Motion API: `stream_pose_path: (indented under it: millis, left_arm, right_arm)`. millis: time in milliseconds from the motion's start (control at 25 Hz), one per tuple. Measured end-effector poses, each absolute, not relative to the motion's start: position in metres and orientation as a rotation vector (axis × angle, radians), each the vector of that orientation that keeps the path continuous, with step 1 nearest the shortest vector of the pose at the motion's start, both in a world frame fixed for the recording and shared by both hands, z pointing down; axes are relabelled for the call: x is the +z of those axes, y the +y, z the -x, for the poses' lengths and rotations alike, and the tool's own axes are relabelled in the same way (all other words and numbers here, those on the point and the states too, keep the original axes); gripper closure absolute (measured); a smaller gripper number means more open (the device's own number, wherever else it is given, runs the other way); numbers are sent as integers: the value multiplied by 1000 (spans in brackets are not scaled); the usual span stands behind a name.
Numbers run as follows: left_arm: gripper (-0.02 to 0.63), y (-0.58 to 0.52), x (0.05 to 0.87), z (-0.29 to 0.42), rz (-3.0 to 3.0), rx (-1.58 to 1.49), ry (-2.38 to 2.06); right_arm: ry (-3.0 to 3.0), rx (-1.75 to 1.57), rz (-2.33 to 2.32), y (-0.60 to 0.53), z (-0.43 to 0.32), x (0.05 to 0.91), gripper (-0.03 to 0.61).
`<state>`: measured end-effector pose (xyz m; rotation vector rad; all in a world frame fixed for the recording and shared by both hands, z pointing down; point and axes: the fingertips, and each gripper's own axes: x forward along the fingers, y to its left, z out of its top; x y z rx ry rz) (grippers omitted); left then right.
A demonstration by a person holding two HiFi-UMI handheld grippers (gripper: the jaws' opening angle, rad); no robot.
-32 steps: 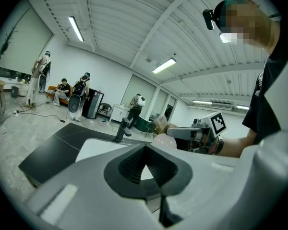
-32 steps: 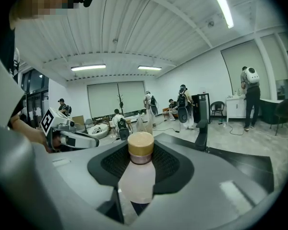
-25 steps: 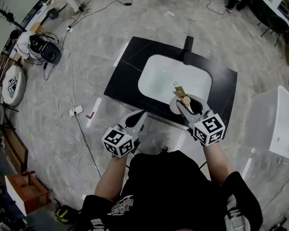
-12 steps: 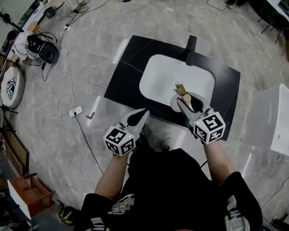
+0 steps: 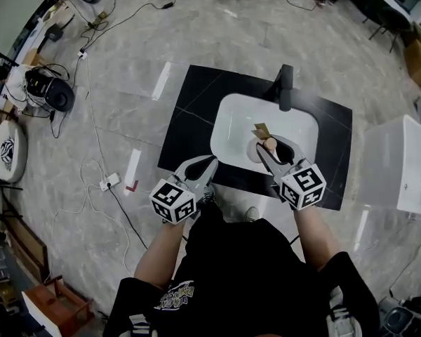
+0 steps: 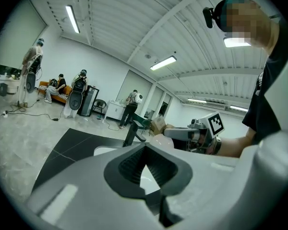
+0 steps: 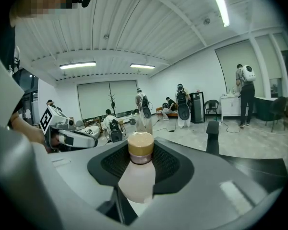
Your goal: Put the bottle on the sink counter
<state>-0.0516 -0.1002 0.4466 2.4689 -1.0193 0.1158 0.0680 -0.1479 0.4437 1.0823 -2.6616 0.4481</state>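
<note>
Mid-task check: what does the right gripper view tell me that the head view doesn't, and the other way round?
Right gripper view only: the right hand-held gripper's jaws shut on the bottle's shoulder, just under its tan cap. Head view only: the bottle's place, over the near rim of the white basin, with bare black sink counter to either side. Both: the bottle, the black faucet and the left hand-held gripper.
</note>
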Motion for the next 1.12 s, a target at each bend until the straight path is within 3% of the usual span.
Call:
stream_pose_path:
  millis: [1120]
  left_arm:
    - [614,-209,511,155,-2501,213,-872]
  right_arm:
    - [-2570,470,-1186,-285,47,526,417]
